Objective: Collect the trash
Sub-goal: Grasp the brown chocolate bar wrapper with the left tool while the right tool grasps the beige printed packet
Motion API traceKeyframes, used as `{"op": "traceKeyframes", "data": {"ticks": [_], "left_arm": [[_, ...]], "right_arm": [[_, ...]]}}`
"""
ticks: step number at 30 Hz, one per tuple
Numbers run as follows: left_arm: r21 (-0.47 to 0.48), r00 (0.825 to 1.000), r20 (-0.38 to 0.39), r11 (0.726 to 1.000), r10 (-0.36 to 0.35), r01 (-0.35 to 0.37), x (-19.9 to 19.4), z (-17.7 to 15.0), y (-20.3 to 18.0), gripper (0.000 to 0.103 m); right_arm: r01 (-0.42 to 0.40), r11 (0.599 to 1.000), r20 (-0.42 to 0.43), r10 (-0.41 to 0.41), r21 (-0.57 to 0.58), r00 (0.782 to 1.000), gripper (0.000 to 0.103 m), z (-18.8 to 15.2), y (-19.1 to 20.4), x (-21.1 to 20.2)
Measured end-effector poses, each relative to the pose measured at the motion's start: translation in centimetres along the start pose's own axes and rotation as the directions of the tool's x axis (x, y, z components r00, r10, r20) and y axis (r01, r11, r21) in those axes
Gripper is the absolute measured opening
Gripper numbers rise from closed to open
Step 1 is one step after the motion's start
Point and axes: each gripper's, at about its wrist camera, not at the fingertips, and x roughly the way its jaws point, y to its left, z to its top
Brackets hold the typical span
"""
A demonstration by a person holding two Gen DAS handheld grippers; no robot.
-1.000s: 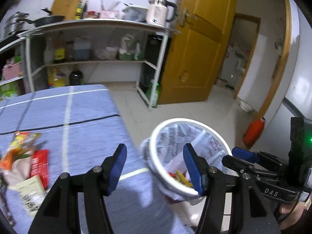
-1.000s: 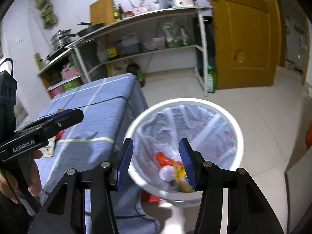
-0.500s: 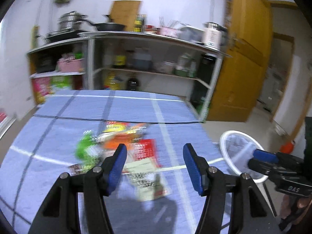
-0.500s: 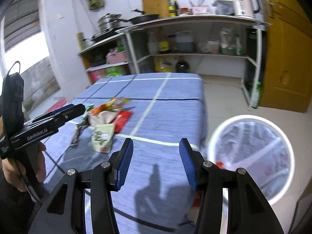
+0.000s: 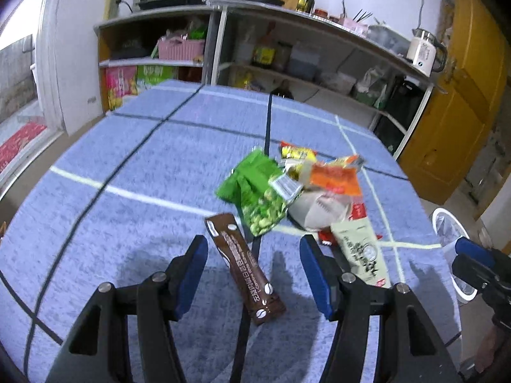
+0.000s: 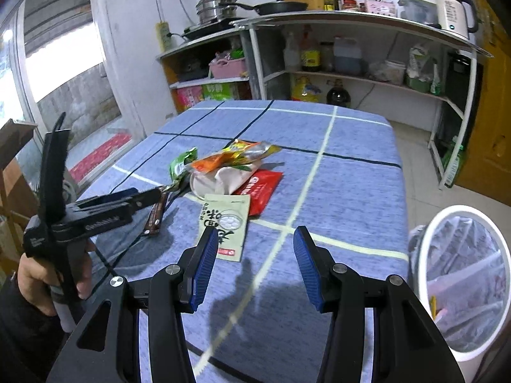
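A pile of wrappers lies on the blue checked tablecloth (image 5: 127, 166): a brown stick packet (image 5: 244, 265), a green snack bag (image 5: 255, 191), an orange wrapper (image 5: 335, 178), a pale green packet (image 5: 361, 252) and a red packet (image 6: 262, 188). My left gripper (image 5: 254, 271) is open, its jaws on either side of the brown packet, just above it. My right gripper (image 6: 254, 265) is open and empty above the cloth, near the pale green packet (image 6: 228, 220). The white trash bin (image 6: 463, 274) with a plastic liner stands off the table's right edge.
Metal shelving (image 6: 351, 48) with bottles, a kettle (image 6: 452, 6), pans and boxes stands behind the table. A yellow door (image 5: 463, 102) is at the right. The table's right edge drops to a tiled floor (image 6: 415, 146) beside the bin.
Both grippers swung left from over the bin to the table. My left gripper has come in low over the brown packet. Both stayed open.
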Motion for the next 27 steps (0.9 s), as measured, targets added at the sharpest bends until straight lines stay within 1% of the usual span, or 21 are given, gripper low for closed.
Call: {"op": "traceKeyframes", "data": {"ticks": [3, 6, 7, 8, 9, 10, 16, 18, 20, 22, 27], "left_arm": [[-0.021, 0.999, -0.047, 1.0, 0.006, -0.007, 1.1, 0.0, 0.2, 0.062], [-0.04, 0.998, -0.067, 0.999, 0.008, -0.011, 1.4, -0.3, 0.5, 0.057], [-0.034, 0.998, -0.067, 0.999, 0.01, -0.012, 1.3, -0.3, 0.4, 0.05], [-0.027, 0.997, -0.072, 1.0, 0.012, -0.014, 1.4, -0.4, 0.3, 0.047], [-0.018, 0.997, -0.073, 1.0, 0.022, -0.023, 1.4, -0.4, 0.1, 0.037], [-0.016, 0.997, -0.077, 1.0, 0.021, -0.022, 1.4, -0.4, 0.1, 0.024], [-0.043, 0.997, -0.077, 0.999, -0.022, 0.019, 1.1, -0.4, 1.3, 0.018], [-0.037, 0.997, -0.071, 0.999, -0.034, 0.032, 0.7, -0.7, 1.5, 0.018], [-0.017, 0.998, -0.064, 0.999, -0.028, 0.027, 0.4, -1.1, 1.4, 0.017], [-0.016, 0.997, -0.06, 0.999, -0.043, 0.042, 0.1, -1.4, 1.6, 0.017], [-0.029, 0.998, -0.014, 0.998, -0.059, 0.058, -1.3, -0.9, 2.3, 0.017]], "right_arm": [[-0.002, 1.0, -0.016, 0.002, 0.004, 1.0, 0.05, 0.2, 0.4, 0.8], [-0.012, 1.0, -0.031, 0.012, 0.01, 0.999, 0.05, 0.4, 0.7, 1.5], [-0.013, 1.0, -0.036, 0.014, 0.012, 0.999, 0.05, 0.5, 0.9, 1.7], [-0.016, 1.0, -0.045, 0.016, 0.013, 0.999, 0.05, 0.5, 1.1, 2.1], [-0.016, 1.0, -0.05, 0.017, 0.013, 0.999, 0.05, 0.5, 1.2, 2.4], [-0.017, 1.0, -0.058, 0.018, 0.01, 0.998, 0.05, 0.5, 1.5, 2.7], [-0.019, 1.0, -0.111, 0.019, 0.003, 0.994, 0.054, 0.7, 2.7, 5.0], [-0.007, 1.0, -0.123, 0.006, -0.006, 0.992, 0.054, 0.9, 3.1, 5.8], [-0.005, 1.0, -0.141, 0.003, -0.013, 0.99, 0.054, 1.0, 3.4, 6.7], [0.001, 1.0, -0.154, -0.004, -0.022, 0.988, 0.055, 1.0, 3.6, 7.5], [0.027, 0.999, -0.179, -0.034, -0.039, 0.983, 0.055, 1.1, 4.1, 9.4]]}}
